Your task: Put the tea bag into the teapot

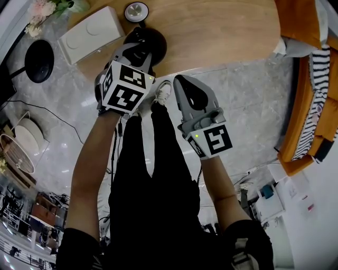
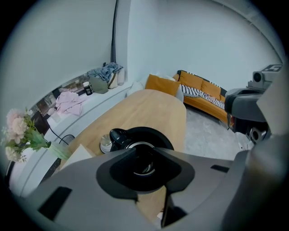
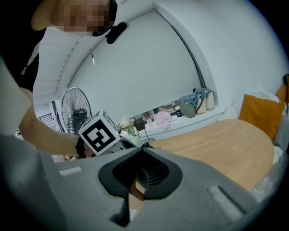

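A black teapot stands open-topped near the front edge of the wooden table. My left gripper hangs right over it. In the left gripper view the teapot's round opening lies just beyond that gripper, whose jaws stand a little apart with nothing between them. Something pale shows inside the opening; I cannot tell whether it is the tea bag. My right gripper hovers off the table's edge to the right of the teapot, above the floor, with its jaws together and empty.
The teapot's lid lies on the table behind the pot. A white box sits to its left. Pink flowers stand past the table's left end. An orange sofa is at the right. My legs are below the grippers.
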